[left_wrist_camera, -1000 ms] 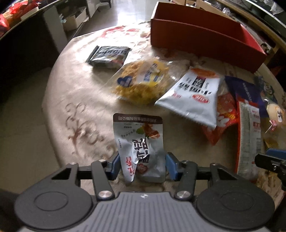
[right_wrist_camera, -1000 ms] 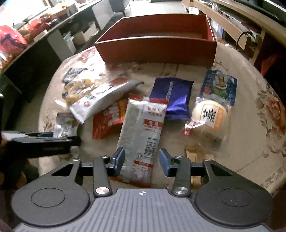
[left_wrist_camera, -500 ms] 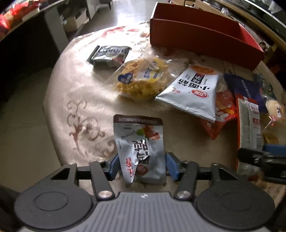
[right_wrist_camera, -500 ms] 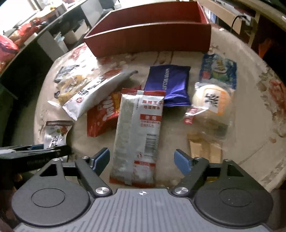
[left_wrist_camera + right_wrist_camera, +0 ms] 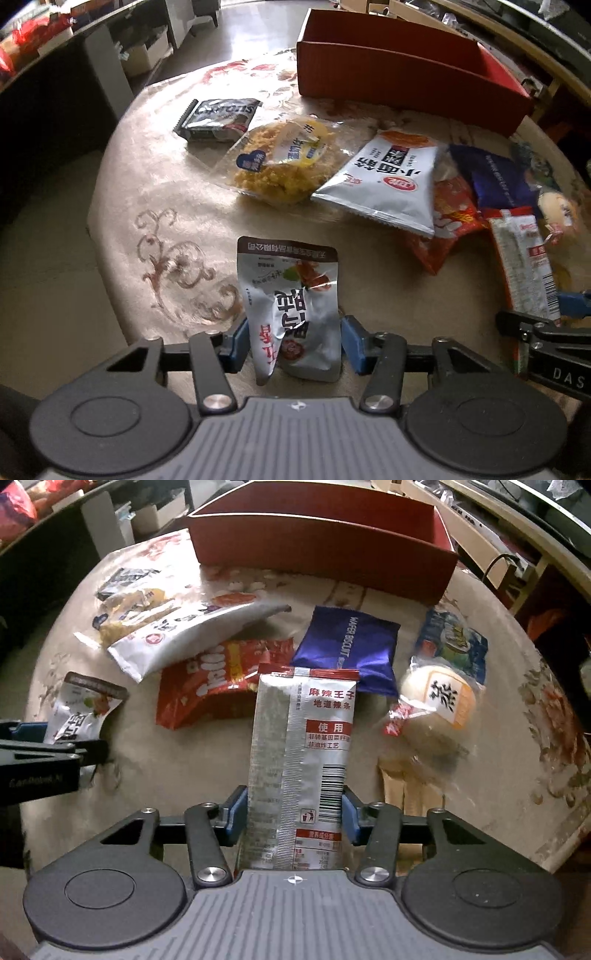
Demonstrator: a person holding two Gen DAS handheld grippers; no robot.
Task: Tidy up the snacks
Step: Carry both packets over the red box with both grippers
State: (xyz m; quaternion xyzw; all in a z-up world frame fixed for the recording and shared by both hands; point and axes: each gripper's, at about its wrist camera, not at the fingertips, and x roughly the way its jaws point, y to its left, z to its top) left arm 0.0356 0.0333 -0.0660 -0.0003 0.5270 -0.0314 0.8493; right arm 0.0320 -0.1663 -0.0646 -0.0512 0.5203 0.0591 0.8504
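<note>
Snacks lie scattered over a round table (image 5: 535, 738) with a floral cloth, and a red open box (image 5: 325, 550) stands at its far edge. At the near-left edge the left gripper (image 5: 293, 345) has a crumpled grey pouch (image 5: 291, 295) between its blue pads; its jaws are closing — both pads touch the pouch's sides. The right gripper (image 5: 293, 818), at the near edge, is clamped on the lower end of a long silver spicy-strip packet (image 5: 301, 760), pads pressed to both sides.

Beyond that packet lie a red snack bag (image 5: 210, 686) and a purple wafer biscuit pack (image 5: 349, 646), the packet's top overlapping both. A white noodle bag (image 5: 184, 635) rests toward the left edge, partly over a clear bag of yellow crumbly cake (image 5: 284, 162); a dark foil packet (image 5: 218, 118) lies just beyond it. Toward the right edge sit a wrapped round bun (image 5: 436, 701) and a blue-green packet (image 5: 454, 638) — touching each other.
</note>
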